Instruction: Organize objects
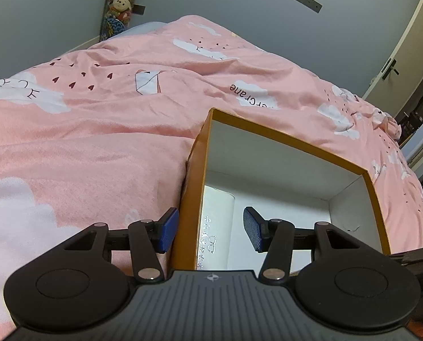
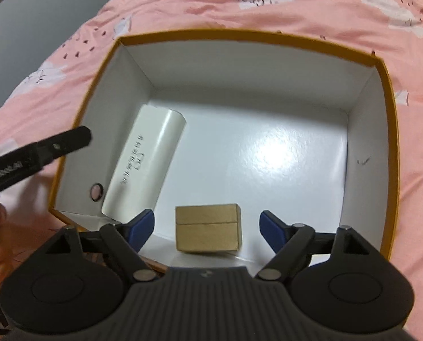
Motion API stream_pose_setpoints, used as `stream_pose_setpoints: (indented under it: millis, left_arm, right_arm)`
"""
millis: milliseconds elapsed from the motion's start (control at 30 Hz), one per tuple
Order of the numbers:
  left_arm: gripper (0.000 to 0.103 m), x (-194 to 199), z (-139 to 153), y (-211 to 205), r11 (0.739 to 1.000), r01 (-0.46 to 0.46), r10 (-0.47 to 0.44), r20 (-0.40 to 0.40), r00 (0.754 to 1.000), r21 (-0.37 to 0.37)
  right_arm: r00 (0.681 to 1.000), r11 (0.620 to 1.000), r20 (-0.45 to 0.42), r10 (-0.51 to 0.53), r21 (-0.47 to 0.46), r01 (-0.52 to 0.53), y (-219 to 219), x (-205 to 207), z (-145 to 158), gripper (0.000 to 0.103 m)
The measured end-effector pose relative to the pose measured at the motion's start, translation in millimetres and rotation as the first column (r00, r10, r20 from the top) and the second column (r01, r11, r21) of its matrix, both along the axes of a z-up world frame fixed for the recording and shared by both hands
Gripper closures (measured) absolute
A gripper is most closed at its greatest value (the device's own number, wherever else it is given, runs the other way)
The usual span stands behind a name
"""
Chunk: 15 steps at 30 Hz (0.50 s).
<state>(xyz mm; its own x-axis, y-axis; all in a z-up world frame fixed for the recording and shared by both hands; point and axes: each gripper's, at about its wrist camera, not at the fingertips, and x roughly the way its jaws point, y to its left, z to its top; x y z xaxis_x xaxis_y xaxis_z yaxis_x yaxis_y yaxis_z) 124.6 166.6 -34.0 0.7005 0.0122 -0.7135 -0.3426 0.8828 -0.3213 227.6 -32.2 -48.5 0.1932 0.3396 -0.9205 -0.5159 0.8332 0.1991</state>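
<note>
Two views from hand-held grippers look down at an open cardboard box on a bed.

In the right wrist view, the right gripper (image 2: 207,230) hangs over the near end of the box (image 2: 390,119), its blue pads spread wide apart and gripping nothing. Between the pads, and below them on the box floor, sits a small brown cardboard carton (image 2: 208,227), apart from both pads. To its left lies a long white case (image 2: 148,159) with a line of dark print along its side, resting close to the left wall and angled slightly toward the far left corner. Just left of the case's near end, a small round pink object with a dark rim (image 2: 97,191) shows against the left wall; what it is cannot be told. The rest of the glossy white floor is bare. The box has orange-brown outer walls and a white lining.

In the left wrist view, the left gripper (image 1: 211,231) straddles the box's left wall (image 1: 188,199): one blue pad is outside and one inside, with gaps to the wall on both sides, so the jaws stand part open and hold nothing. The white case (image 1: 217,227) is seen just inside that wall.

Beyond the box spreads a pink quilt (image 1: 97,142) printed with white clouds and small dark hearts. Farther off are a grey wall, stuffed toys (image 1: 120,2) hanging in a column, and a pale door (image 1: 404,51) at right.
</note>
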Motion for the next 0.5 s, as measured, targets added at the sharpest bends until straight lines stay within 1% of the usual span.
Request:
stream_pose_setpoints:
  millis: [100, 233, 267, 300, 400, 500]
  left_arm:
    - [0.043, 0, -1, 0, 1.000, -0.001, 0.001, -0.004, 1.000, 0.005]
    - [0.044, 0, -3, 5, 1.000, -0.014, 0.014, -0.010, 1.000, -0.004]
    - [0.044, 0, -4, 6, 1.000, -0.016, 0.016, -0.012, 1.000, -0.007]
    - [0.044, 1, -5, 7, 1.000, -0.019, 0.018, -0.015, 1.000, -0.012]
    - [0.044, 3, -7, 9, 1.000, -0.022, 0.022, -0.022, 1.000, -0.020]
    - [0.044, 4, -8, 11, 0.999, -0.028, 0.028, -0.023, 0.999, -0.020]
  right_arm:
    - [0.998, 1.000, -0.067, -0.007, 0.008, 0.008, 2, 6, -12, 0.021]
    - [0.997, 1.000, -0.073, -0.004, -0.029, 0.002, 7, 10, -24, 0.022]
    - [0.997, 0.999, -0.075, -0.005, -0.037, 0.002, 8, 11, -26, 0.026]
    - [0.997, 0.999, -0.081, -0.006, -0.042, 0.002, 8, 11, -28, 0.032]
    - [0.994, 0.999, -0.109, -0.005, -0.038, 0.001, 6, 12, -34, 0.039]
    - [0.993, 1.000, -0.119, -0.005, -0.022, 0.002, 6, 12, -34, 0.041]
